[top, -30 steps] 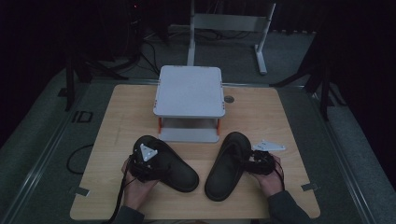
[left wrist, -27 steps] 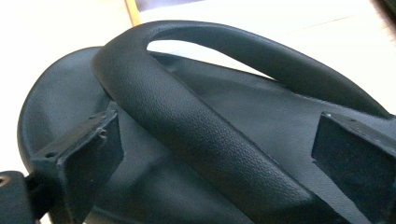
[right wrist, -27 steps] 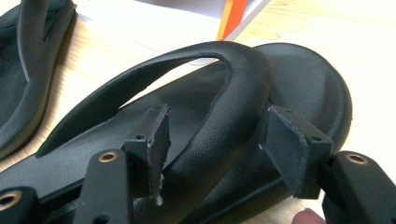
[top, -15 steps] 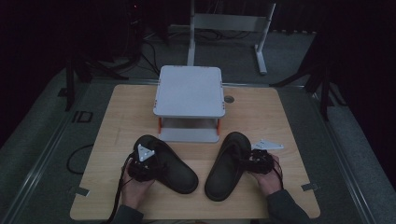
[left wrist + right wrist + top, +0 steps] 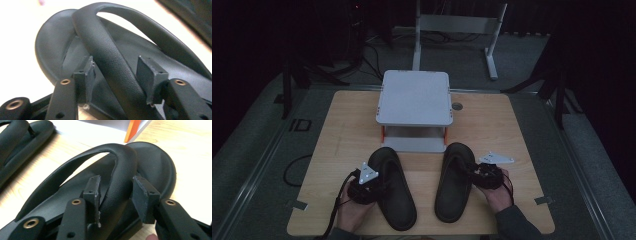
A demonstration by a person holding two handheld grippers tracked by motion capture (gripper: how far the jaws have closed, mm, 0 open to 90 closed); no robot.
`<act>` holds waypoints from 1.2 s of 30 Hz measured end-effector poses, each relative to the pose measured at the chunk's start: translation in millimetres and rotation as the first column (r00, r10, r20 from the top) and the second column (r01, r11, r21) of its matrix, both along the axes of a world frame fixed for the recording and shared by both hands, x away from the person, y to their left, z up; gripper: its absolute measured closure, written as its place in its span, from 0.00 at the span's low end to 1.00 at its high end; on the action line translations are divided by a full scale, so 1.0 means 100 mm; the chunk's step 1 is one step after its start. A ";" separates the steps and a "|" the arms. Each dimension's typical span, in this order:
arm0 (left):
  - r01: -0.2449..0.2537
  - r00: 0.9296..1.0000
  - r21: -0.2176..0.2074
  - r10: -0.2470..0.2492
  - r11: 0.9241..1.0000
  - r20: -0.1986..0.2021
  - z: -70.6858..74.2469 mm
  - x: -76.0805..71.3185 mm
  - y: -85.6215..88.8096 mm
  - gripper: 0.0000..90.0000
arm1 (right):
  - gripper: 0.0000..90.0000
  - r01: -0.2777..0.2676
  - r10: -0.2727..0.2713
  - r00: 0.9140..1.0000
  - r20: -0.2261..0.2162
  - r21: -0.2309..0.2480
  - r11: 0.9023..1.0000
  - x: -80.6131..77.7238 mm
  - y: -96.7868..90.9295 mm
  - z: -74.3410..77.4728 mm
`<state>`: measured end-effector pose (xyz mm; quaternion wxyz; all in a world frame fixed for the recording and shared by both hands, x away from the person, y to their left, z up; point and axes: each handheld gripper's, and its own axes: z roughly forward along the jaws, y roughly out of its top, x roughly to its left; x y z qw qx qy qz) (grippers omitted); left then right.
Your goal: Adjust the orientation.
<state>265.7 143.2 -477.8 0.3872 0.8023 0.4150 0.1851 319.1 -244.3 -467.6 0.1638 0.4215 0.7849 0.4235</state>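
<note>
High view: left gripper (image 5: 368, 186) and right gripper (image 5: 482, 176), jaws just closing, each straddle a strap of the left flip-flop (image 5: 393, 187) and right flip-flop (image 5: 455, 181) on the table (image 5: 342, 130) (pads not yet clamped), likely for lifting toward the rack (image 5: 414, 107).

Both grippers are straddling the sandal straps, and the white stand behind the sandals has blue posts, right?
Not quite: the white stand has orange posts, as the right gripper view shows. The rest holds: the left gripper straddles the left sandal's strap, the right gripper the right sandal's strap, jaws just closing in.
</note>
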 end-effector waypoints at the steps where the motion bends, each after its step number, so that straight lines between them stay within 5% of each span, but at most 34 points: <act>1: 0.013 1.000 0.005 -0.013 1.000 0.004 0.00 0.00 -0.02 0.58 | 0.67 0.008 -0.008 1.000 -0.002 -0.003 1.000 -0.03 0.00 0.00; 7: 0.036 0.999 0.025 -0.037 0.999 0.014 0.00 0.03 -0.13 0.63 | 0.69 0.006 -0.006 1.000 -0.002 0.000 1.000 -0.11 0.02 0.01; 17: 0.003 0.999 0.028 -0.005 1.000 0.053 0.05 0.09 -0.14 0.77 | 0.82 -0.022 0.022 0.999 0.026 0.008 1.000 -0.24 0.21 0.05; 22: -0.008 0.998 0.018 0.007 1.000 0.056 0.05 0.12 -0.14 0.80 | 0.96 -0.009 0.006 0.999 0.048 0.071 0.997 -0.21 0.31 0.15; 26: -0.007 0.998 0.018 0.006 1.000 0.056 0.04 0.12 -0.15 0.78 | 0.76 -0.038 0.036 0.999 0.026 0.075 0.996 -0.15 0.38 0.16; 29: -0.008 0.998 0.005 0.008 1.000 0.059 0.05 0.13 -0.14 0.74 | 0.62 -0.062 0.062 0.997 0.035 0.015 0.998 -0.15 0.41 0.13; 36: -0.004 0.999 0.008 0.003 1.000 0.052 0.02 0.15 -0.14 0.70 | 0.60 -0.108 0.106 0.994 -0.029 -0.067 0.992 0.04 0.49 0.00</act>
